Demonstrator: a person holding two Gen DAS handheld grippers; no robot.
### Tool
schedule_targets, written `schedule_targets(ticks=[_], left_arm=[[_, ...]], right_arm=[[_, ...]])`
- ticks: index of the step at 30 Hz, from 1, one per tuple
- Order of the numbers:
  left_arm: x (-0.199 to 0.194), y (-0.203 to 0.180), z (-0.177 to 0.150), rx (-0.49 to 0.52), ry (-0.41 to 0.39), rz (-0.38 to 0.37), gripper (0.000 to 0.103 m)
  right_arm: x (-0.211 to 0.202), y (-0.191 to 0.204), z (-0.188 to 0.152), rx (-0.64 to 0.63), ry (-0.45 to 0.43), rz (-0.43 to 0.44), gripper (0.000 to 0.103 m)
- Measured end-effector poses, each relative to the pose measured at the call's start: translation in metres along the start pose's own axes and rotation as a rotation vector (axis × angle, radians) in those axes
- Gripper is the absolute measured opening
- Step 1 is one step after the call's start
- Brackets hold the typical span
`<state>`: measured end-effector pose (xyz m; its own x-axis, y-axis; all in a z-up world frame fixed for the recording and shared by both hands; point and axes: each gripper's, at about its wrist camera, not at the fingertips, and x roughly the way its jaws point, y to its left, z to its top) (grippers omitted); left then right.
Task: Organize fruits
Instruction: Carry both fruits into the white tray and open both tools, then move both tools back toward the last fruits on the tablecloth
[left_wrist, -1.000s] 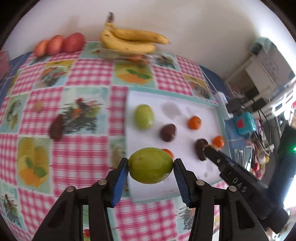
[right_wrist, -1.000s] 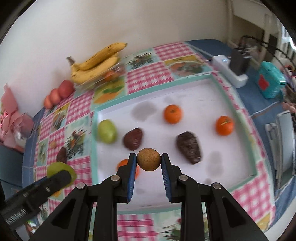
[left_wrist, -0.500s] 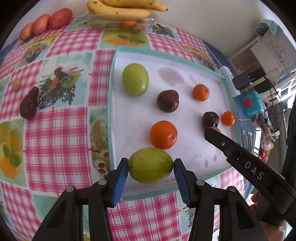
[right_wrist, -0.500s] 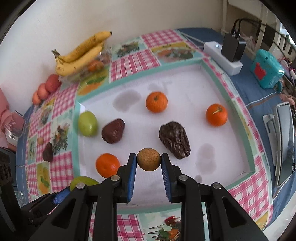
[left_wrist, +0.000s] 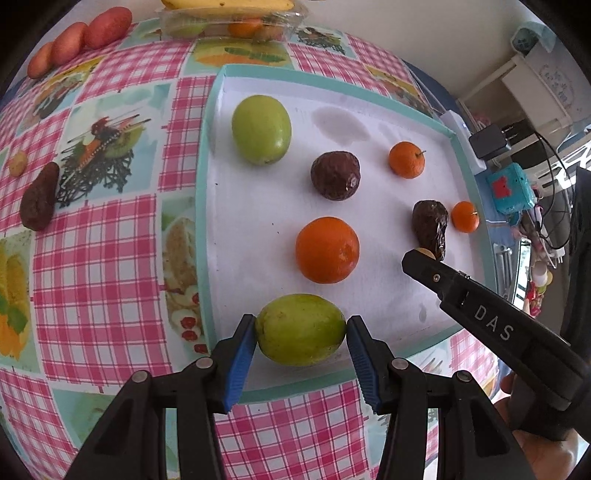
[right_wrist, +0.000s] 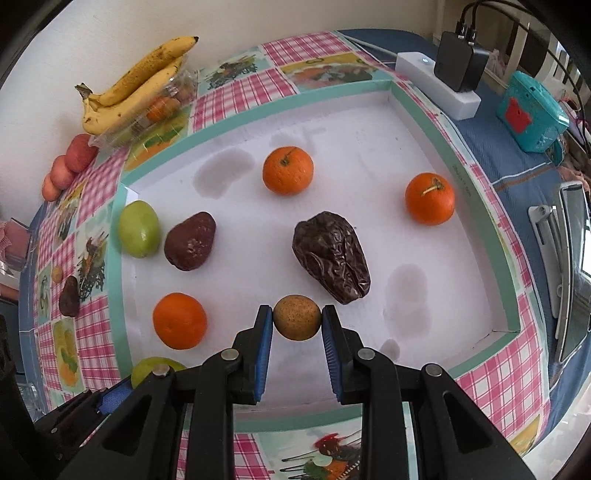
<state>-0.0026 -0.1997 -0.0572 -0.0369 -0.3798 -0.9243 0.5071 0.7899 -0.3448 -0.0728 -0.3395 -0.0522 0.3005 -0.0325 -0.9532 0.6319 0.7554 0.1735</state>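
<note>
Both my hands have come down over the white tray with the teal rim (left_wrist: 207, 206); my left gripper (left_wrist: 301, 330) squeezes a round green fruit (left_wrist: 300, 328) near its front edge; my right gripper (right_wrist: 297, 322) squeezes a small brown speckled fruit (right_wrist: 296, 316); I think I can put them down soon.

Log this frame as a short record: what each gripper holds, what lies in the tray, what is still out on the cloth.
left gripper: shut on green fruit
right gripper: shut on small brown fruit
white tray: three oranges, one green fruit, two dark wrinkled fruits
checked cloth: bananas on clear box, three red fruits, one dark fruit, one small pale fruit
</note>
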Motion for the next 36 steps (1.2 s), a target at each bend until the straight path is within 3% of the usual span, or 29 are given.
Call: schedule_targets(ticks=[16,19,22,30,36], left_arm=[[0.009,-0.003,0.003,0.008,0.005,0.000,0.054],[0.002,-0.002,0.004,0.014,-0.016,0.007,0.056],[-0.003,0.000,0.005,0.003,-0.026,-0.009,0.056],[-0.028,0.011,0.009,-0.007,-0.085,-0.030,0.061],[-0.049,0.035,0.009,-0.069,-0.155,0.047,0.069]], right_arm=[[0.006,0.004,0.004,0.004,0.015,-0.025,0.029],[0.005,0.003,0.004,-0.001,0.011,-0.031,0.030],[0.002,0.003,0.004,0.000,0.000,-0.031,0.039],[-0.015,0.000,0.006,0.010,-0.060,-0.032,0.039],[-0.017,0.000,0.008,0.011,-0.069,-0.036,0.039]])
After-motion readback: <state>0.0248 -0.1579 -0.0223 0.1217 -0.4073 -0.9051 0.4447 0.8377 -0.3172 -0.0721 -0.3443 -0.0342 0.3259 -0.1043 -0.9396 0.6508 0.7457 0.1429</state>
